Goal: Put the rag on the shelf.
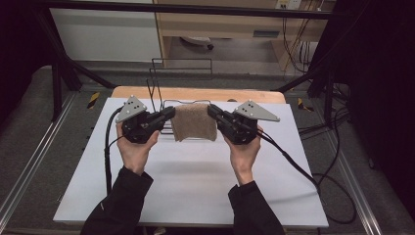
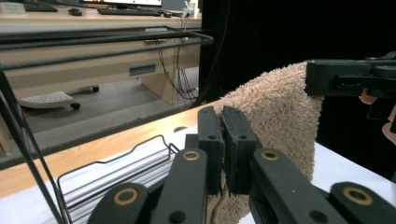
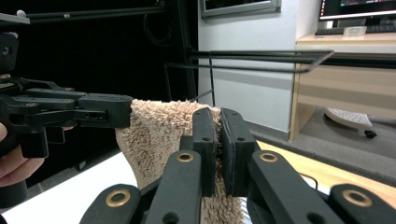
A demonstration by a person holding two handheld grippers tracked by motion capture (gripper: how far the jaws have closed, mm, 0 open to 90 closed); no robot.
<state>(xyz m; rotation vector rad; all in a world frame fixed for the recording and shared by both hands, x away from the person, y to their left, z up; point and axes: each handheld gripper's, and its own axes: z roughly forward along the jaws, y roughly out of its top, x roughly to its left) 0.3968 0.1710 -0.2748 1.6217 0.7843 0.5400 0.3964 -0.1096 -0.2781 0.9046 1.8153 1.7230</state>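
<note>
**Towel Held Taut Between Two Grippers Above the Table**

A white rectangular tabletop [image 1: 195, 181] with a pale wooden strip along its far edge lay under the person's two forearms in dark sleeves. Toward its far side stood a black wire rack [image 1: 161, 93], its thin frame rising behind the work and its low basket part resting on the white surface.

A tan, fluffy terry-cloth towel [image 1: 195, 122] hung in the air between the two tools, in front of the rack and above the far middle of the table, its lower edge drooping toward the surface.

The left gripper [image 1: 168, 113], a black two-jaw tool topped by a grey three-cornered plate, was clenched on the towel's left upper corner; in the left gripper view its jaws pressed together with tan pile [image 2: 275, 112] pinched between them. The right gripper [image 1: 213, 110], likewise black, was clamped on the opposite upper corner, cloth [image 3: 159, 135] squeezed between its jaws in the right gripper view.
</note>
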